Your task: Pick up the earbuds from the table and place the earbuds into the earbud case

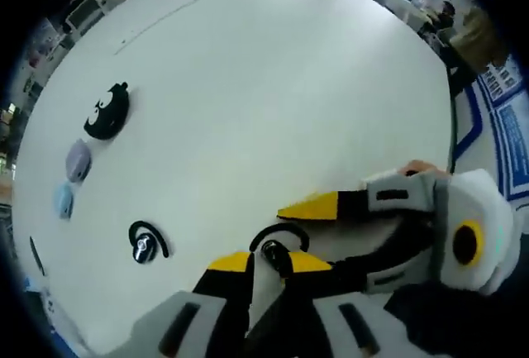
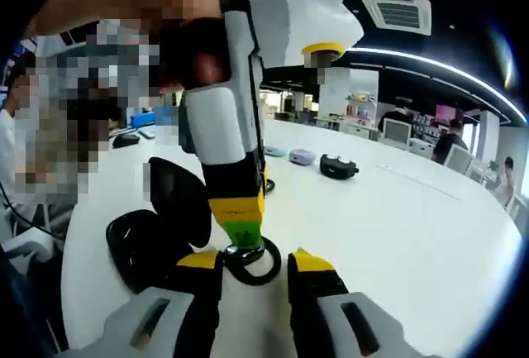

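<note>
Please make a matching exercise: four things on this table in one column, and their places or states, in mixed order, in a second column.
Things:
1. purple case
2. black case
3. far earbud
4. near earbud

Places or states:
a. lying alone on the table
b. next to the blue case
c. lid open
d. between the left tongs

Pairs: 1-b, 2-c, 3-a, 4-d

The surface (image 1: 273, 85) is white. Both earbuds (image 1: 147, 242) are black, the jaws yellow-tipped on black. A black case (image 2: 157, 226) lies open.
</note>
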The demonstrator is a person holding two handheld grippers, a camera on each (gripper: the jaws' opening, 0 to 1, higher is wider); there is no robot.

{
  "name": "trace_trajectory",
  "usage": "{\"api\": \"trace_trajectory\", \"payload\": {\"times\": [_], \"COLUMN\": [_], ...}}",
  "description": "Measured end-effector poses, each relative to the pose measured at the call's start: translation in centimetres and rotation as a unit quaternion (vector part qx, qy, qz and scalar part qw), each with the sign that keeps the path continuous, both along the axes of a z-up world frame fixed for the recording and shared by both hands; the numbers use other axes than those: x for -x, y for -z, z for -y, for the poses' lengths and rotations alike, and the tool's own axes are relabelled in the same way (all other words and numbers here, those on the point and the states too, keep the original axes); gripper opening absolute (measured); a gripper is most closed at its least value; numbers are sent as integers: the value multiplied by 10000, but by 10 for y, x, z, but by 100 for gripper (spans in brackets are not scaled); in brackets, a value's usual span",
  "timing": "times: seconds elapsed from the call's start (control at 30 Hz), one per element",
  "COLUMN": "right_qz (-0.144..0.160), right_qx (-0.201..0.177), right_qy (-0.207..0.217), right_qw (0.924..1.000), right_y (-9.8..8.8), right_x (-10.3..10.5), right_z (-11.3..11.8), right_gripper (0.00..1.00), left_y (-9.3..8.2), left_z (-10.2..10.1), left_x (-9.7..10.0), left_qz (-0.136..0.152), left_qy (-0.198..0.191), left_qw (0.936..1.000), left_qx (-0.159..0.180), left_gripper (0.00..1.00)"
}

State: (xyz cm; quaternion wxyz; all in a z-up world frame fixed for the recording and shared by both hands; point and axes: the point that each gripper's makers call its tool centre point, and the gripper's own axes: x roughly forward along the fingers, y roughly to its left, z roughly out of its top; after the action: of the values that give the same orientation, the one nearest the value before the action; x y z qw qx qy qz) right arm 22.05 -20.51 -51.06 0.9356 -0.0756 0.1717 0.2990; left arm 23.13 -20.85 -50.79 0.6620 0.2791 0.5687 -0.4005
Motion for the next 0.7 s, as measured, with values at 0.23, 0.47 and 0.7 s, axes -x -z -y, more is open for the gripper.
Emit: {"api": "trace_trajectory", "payload": {"times": [0.23,0.47,0.7], "right_qz": [88,-10,-27], "right_qx": [60,-47,-82], "right_qy": [31,-39,-88], "right_qw": [9999,10000,9999], "right_y": [-1,0,0], "right_x": [0,2,3], "right_z": [0,-3,-5], "right_gripper": [30,27,27], "left_y": [7,11,12], "left_z": [2,6,8], "left_x": [12,23,25], "left_qz": [-179,-169,-68], "left_qy": [-92,8,208], "left_qw": [9995,9996,9994], "left_qx": [-236,-246,-257], "left_gripper": [16,16,15]}}
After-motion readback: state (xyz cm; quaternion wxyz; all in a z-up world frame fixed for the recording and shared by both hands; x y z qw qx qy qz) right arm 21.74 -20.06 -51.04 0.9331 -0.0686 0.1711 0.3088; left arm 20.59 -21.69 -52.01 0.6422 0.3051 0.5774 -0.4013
